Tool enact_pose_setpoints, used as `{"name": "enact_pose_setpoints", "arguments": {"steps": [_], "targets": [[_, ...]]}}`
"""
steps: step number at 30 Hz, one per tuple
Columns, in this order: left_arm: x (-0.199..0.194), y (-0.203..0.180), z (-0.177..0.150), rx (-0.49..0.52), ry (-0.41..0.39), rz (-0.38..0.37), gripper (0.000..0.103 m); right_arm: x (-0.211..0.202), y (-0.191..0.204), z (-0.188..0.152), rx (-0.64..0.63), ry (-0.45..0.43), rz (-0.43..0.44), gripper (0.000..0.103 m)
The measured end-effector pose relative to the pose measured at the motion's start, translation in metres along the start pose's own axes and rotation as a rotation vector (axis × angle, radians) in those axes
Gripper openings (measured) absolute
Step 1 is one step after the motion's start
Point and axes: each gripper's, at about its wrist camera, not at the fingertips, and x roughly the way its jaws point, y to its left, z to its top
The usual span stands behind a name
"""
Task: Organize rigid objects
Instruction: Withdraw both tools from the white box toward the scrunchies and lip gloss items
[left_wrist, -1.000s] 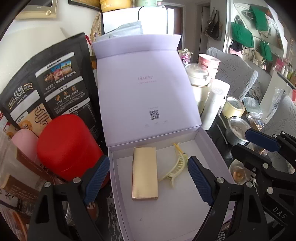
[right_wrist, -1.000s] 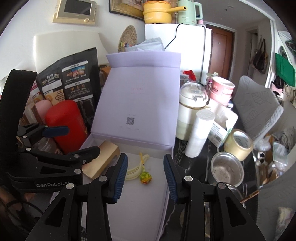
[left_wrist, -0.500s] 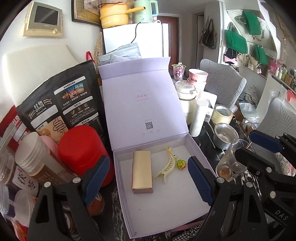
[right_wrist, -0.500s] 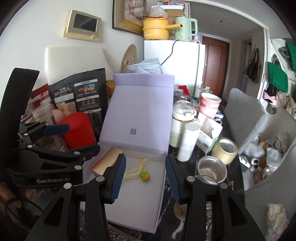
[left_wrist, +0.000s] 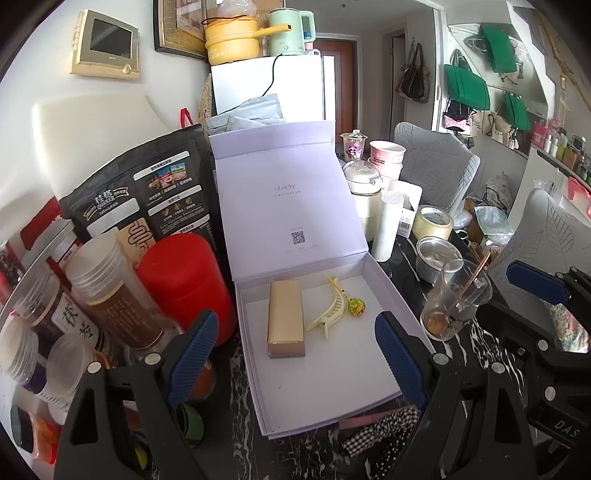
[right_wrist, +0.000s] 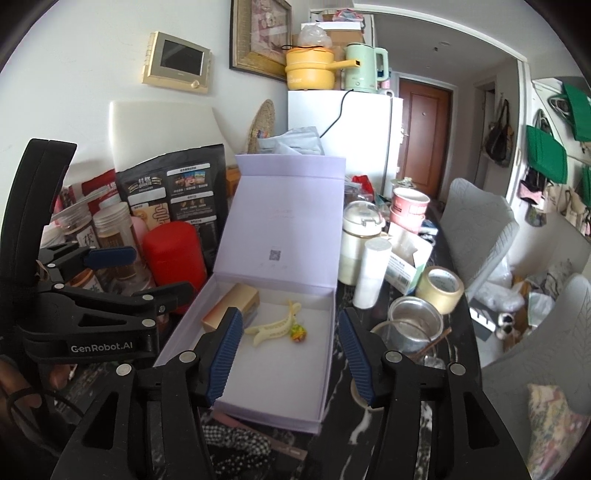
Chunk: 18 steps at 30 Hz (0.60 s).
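An open lilac box (left_wrist: 369, 376) with its lid upright stands on the dark marble table; it also shows in the right wrist view (right_wrist: 295, 387). Inside lie a gold rectangular case (left_wrist: 286, 317) (right_wrist: 232, 304), a cream hair claw clip (left_wrist: 330, 314) (right_wrist: 273, 328) and a small green-orange lollipop (left_wrist: 355, 306) (right_wrist: 298, 332). My left gripper (left_wrist: 295, 358) is open and empty, held above the box's near half. My right gripper (right_wrist: 290, 354) is open and empty, also above the box's near side.
Left of the box stand a red canister (left_wrist: 184, 284), clear jars (left_wrist: 110, 291) and a black pouch (left_wrist: 147, 199). To the right are a plastic cup (left_wrist: 454, 299), a metal cup (left_wrist: 436, 256), a tape roll (left_wrist: 432, 221) and a white cylinder (left_wrist: 386, 229). Checked cloth (left_wrist: 380, 432) lies by the near edge.
Both grippers have pulled back and up from the box, so more of the table shows. The lollipop now lies in the box beside the hair clip.
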Motion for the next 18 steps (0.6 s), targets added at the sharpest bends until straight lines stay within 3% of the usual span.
{"name": "enact_pose_setpoints", "arguments": {"steps": [18], "targets": [[-0.045, -0.004, -0.06, 0.027, 0.004, -0.03, 0.087, -0.047, 0.029, -0.052, 0.006, 0.005, 0.013, 0.056]]}}
